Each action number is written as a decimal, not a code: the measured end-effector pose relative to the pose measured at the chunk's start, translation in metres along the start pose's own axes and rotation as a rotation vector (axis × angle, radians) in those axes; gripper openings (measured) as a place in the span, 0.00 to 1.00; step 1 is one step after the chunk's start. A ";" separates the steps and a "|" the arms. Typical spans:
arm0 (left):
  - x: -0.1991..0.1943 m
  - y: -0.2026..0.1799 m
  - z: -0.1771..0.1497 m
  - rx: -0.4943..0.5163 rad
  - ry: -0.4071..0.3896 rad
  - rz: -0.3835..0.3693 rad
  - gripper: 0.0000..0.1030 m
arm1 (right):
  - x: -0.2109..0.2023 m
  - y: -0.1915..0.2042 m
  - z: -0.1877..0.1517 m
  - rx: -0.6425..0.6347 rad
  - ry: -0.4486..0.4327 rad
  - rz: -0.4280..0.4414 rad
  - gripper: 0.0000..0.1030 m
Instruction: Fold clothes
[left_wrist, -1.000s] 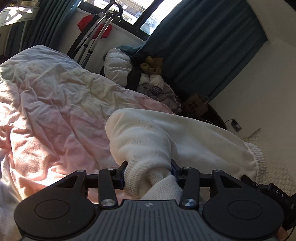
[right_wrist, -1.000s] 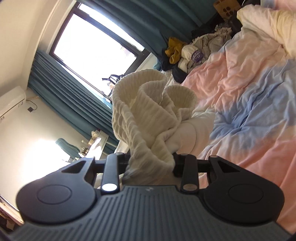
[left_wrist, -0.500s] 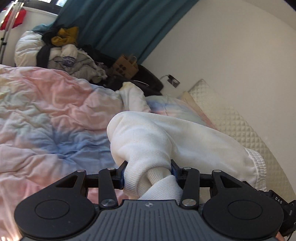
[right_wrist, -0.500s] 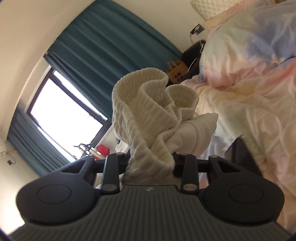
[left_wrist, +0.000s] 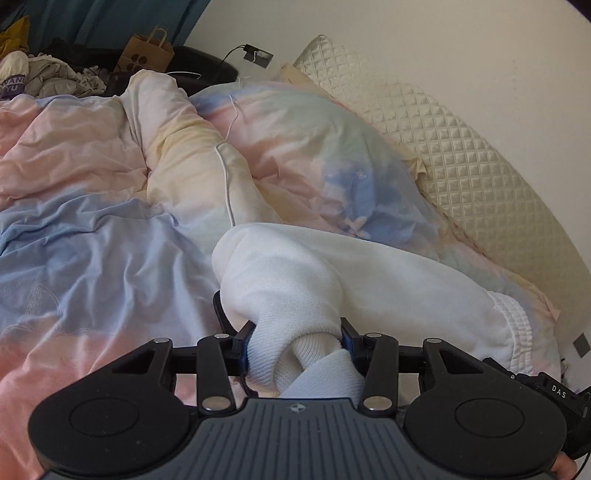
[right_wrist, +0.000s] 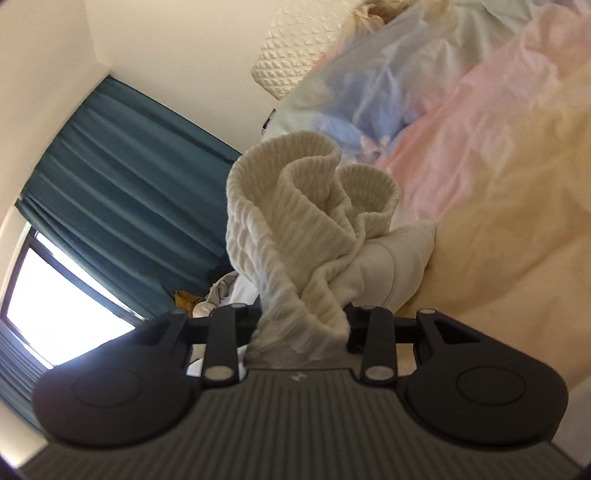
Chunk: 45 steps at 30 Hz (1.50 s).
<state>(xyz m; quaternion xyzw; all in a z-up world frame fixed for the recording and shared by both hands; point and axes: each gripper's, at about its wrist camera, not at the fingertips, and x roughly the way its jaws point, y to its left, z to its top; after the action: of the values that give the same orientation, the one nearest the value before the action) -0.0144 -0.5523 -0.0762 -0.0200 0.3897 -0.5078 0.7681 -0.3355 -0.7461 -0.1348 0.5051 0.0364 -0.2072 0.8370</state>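
The white sweatshirt is held up above the bed between my two tools, one end in each. In my left wrist view, going from the left, the pastel duvet spreads out in pink and blue, rumpled, with a pile of clothes and a brown paper bag beyond its far edge against a teal curtain. A white cable runs down over the duvet toward the sweatshirt. In the middle my left tool is clenched on a bunched, ribbed part of the sweatshirt, the cloth filling the gap between the fingers and bulging forward over them. The garment's smooth body stretches off to the right and ends in a gathered ribbed band. Behind it lies a pastel pillow, and further right a cream quilted headboard against the wall. In my right wrist view, the window and the teal curtain fill the left side. In the centre my right tool is clamped on a ribbed cuff of the same sweatshirt, which stands up in loose folds above the fingers, with smoother fleece just to its right. The duvet in pink, blue and yellow takes up the right side, blurred.
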 end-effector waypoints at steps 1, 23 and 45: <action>0.007 0.000 -0.002 0.023 0.011 0.003 0.45 | 0.001 -0.008 -0.004 0.005 -0.001 -0.007 0.36; -0.074 -0.016 -0.008 0.162 -0.072 0.070 0.86 | -0.012 -0.008 -0.031 0.043 0.014 -0.267 0.59; -0.314 -0.103 -0.057 0.286 -0.325 0.259 1.00 | -0.110 0.186 -0.058 -0.429 -0.164 -0.263 0.87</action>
<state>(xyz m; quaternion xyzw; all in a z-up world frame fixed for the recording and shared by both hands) -0.1852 -0.3312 0.1094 0.0578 0.1847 -0.4453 0.8742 -0.3559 -0.5868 0.0206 0.2885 0.0768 -0.3420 0.8910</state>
